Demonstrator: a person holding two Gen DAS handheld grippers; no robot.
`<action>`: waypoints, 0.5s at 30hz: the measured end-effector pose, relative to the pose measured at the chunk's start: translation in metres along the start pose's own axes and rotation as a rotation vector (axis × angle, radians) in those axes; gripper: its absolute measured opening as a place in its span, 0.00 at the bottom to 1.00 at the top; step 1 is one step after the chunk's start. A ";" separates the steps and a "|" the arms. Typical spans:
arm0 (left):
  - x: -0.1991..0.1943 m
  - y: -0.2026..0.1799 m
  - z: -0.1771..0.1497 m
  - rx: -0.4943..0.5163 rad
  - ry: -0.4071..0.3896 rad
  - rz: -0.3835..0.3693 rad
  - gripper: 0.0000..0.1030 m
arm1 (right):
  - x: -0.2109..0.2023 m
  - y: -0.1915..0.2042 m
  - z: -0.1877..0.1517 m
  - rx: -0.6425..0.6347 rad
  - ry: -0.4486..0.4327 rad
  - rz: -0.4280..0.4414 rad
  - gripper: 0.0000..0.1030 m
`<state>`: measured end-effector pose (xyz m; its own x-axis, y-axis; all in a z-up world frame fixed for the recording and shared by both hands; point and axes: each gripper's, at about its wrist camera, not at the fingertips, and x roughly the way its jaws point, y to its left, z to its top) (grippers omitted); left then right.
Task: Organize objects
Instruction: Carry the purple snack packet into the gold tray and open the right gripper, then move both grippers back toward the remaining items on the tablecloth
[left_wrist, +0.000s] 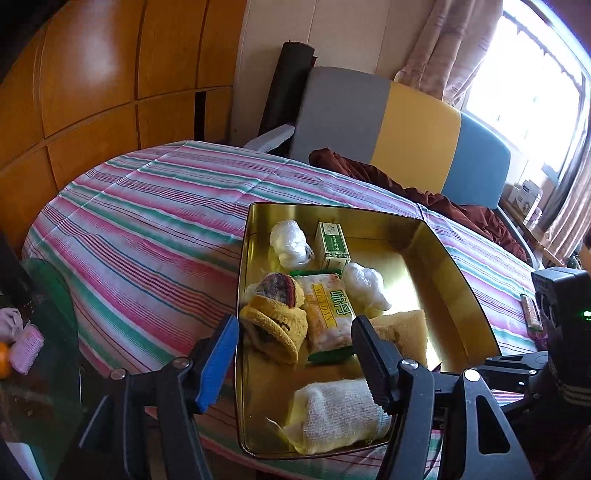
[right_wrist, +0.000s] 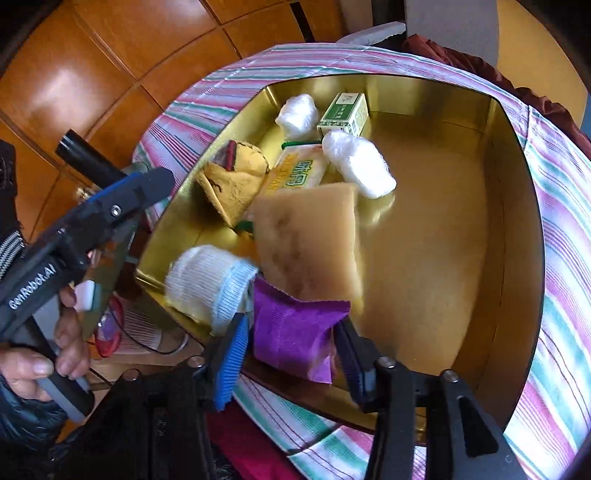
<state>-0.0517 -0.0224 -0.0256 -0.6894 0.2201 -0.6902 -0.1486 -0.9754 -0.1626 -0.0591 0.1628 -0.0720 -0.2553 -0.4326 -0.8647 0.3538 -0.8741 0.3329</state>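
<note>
A gold tin (left_wrist: 454, 266) (right_wrist: 480, 258) lies on the striped bedspread (left_wrist: 147, 221). It holds a rolled white sock (left_wrist: 340, 413) (right_wrist: 210, 280), a tan sponge (left_wrist: 406, 325) (right_wrist: 306, 240), a snack packet (left_wrist: 328, 314), a green box (left_wrist: 332, 243), a yellow knit piece (left_wrist: 275, 317) and two white plastic-wrapped bundles (left_wrist: 290, 240). My left gripper (left_wrist: 295, 354) hovers open over the tin's near left side, gripping nothing. Over the tin's near rim, my right gripper (right_wrist: 291, 332) has a purple packet (right_wrist: 295, 332) between its pads, which stand slightly off it.
A small brown bar (left_wrist: 532, 314) lies on the bedspread right of the tin. A grey, yellow and blue headboard (left_wrist: 406, 129) and dark red bedding (left_wrist: 443, 199) are behind. Wooden cabinets (left_wrist: 92, 92) line the left. A glass side table (left_wrist: 40, 369) with small items stands at near left.
</note>
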 end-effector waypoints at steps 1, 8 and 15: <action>0.000 -0.001 0.000 0.001 -0.001 0.000 0.63 | -0.003 -0.002 0.000 0.001 -0.008 -0.001 0.49; -0.004 -0.008 0.001 0.021 -0.008 0.001 0.64 | -0.030 -0.003 -0.005 0.019 -0.080 -0.020 0.50; -0.014 -0.025 0.002 0.084 -0.035 -0.007 0.65 | -0.071 -0.018 -0.010 0.054 -0.200 -0.114 0.50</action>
<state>-0.0396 -0.0011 -0.0104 -0.7125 0.2279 -0.6637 -0.2115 -0.9715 -0.1066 -0.0385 0.2118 -0.0201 -0.4660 -0.3611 -0.8078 0.2652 -0.9280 0.2618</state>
